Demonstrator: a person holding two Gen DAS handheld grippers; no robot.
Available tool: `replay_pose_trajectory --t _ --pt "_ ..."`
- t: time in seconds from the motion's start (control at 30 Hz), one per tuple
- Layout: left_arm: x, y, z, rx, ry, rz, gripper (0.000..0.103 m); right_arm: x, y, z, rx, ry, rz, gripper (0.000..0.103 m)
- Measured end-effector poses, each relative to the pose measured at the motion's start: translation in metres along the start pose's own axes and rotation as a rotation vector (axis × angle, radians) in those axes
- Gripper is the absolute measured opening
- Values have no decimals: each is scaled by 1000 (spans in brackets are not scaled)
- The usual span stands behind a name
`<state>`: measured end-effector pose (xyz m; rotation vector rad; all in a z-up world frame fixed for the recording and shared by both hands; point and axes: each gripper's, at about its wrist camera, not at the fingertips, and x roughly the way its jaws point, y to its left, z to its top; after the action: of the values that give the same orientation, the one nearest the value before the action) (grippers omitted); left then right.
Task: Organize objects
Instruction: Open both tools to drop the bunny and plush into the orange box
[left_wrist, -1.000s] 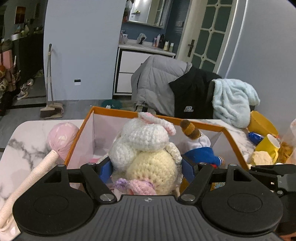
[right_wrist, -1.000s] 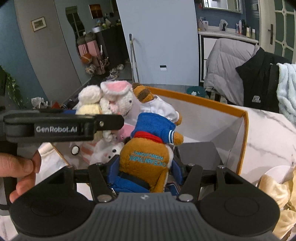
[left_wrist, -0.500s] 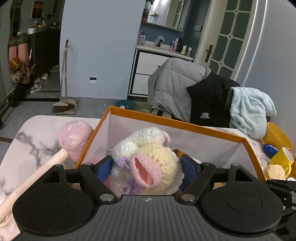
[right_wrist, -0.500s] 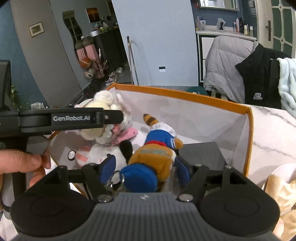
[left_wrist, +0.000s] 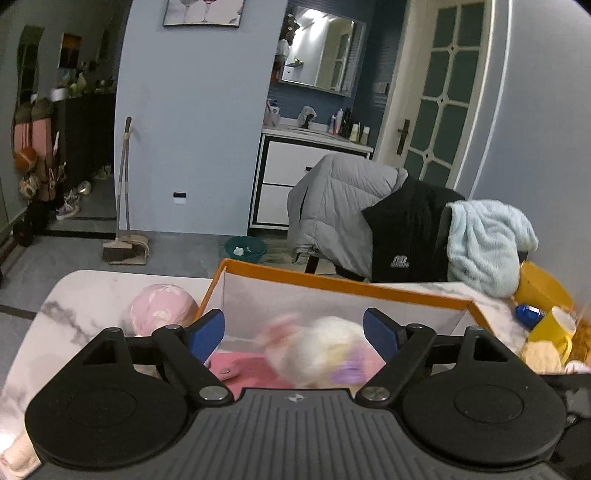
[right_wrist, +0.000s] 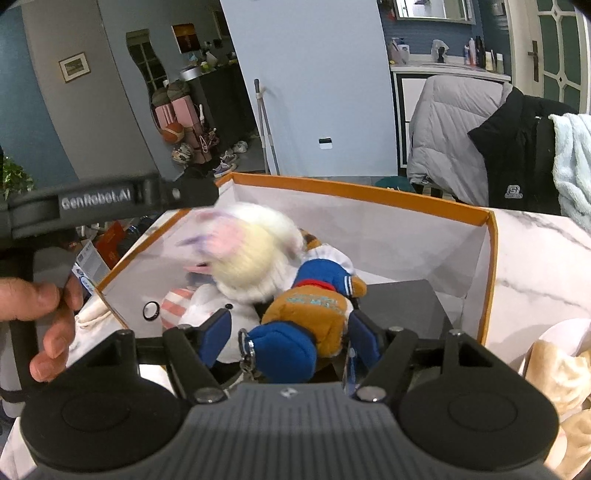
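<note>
An orange-rimmed white box (left_wrist: 343, 286) stands on the marble table; it also shows in the right wrist view (right_wrist: 369, 188). My left gripper (left_wrist: 293, 334) is open above the box. A crocheted white, yellow and pink bunny (left_wrist: 325, 350) is blurred in mid-fall below it; it also shows in the right wrist view (right_wrist: 247, 251). My right gripper (right_wrist: 290, 338) is open, its jaws on either side of a brown plush in a blue jacket (right_wrist: 314, 306) that lies in the box.
A pink ball-shaped toy (left_wrist: 160, 306) lies left of the box. Yellow cups (left_wrist: 554, 325) and a blue item (left_wrist: 528, 312) sit to the right. Cream plush items (right_wrist: 557, 373) lie at right. A black block (right_wrist: 402, 306) and a striped white plush (right_wrist: 184, 306) are inside the box.
My left gripper opened and let go of the crocheted bunny, which drops into the box. My right gripper opened and the brown plush now lies in the box. Both grippers rose.
</note>
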<state>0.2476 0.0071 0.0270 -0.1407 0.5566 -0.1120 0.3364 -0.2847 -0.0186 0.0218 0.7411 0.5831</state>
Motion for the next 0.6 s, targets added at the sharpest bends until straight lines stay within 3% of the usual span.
replay_pose_trajectory --t 0.17,0.4,0.6 --pt "-3 7 -7 -13 20 -2 97 -5 4 -4 -11 0 1 71" --pt "-31 14 -24 -1 15 -62 97 -27 -3 -8 -26 -6 0 71" --pt "-55 33 -33 -84 7 -93 97 -48 -10 -12 -20 -12 -22 71"
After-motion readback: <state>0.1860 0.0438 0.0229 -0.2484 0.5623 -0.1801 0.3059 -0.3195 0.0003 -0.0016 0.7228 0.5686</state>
